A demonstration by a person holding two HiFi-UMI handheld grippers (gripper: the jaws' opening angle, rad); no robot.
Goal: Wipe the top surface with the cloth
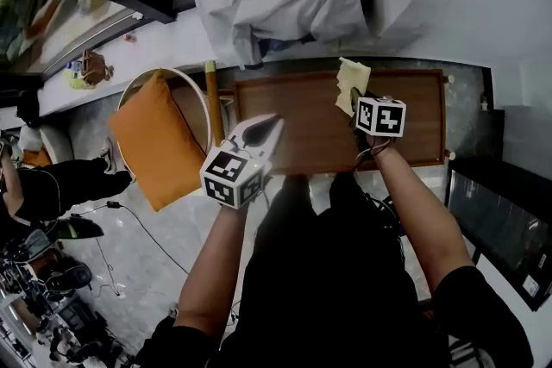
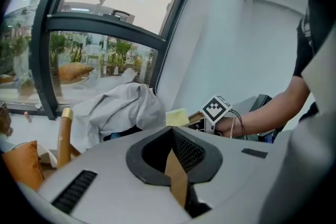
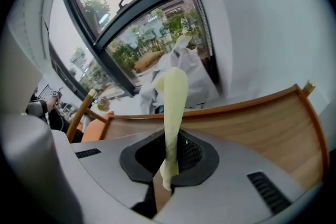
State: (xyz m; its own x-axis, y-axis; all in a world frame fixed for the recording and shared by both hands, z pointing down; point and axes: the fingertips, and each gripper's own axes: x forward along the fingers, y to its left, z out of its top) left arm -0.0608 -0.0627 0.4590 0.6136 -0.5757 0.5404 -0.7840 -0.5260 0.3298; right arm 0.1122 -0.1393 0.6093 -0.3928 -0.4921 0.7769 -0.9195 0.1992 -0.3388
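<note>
The wooden table top point(image 1: 310, 129) lies in front of me in the head view, with a raised rim. My right gripper point(image 1: 357, 96) hangs over its far middle, shut on a pale yellow cloth point(image 1: 350, 84) that sticks up from the jaws. In the right gripper view the cloth point(image 3: 173, 102) rises as a narrow strip from the gripper point(image 3: 169, 140), above the table top point(image 3: 257, 123). My left gripper point(image 1: 268, 125) hovers over the table's near left edge, jaws together and holding nothing. The left gripper view shows its gripper point(image 2: 174, 136) shut, with the cloth point(image 2: 177, 116) beyond it.
An orange cushion point(image 1: 155, 138) sits on a round-framed chair left of the table. A grey garment point(image 1: 285, 0) lies heaped on the white ledge behind the table. A dark cabinet point(image 1: 500, 220) stands at the right. A seated person point(image 1: 52, 181) is at the far left.
</note>
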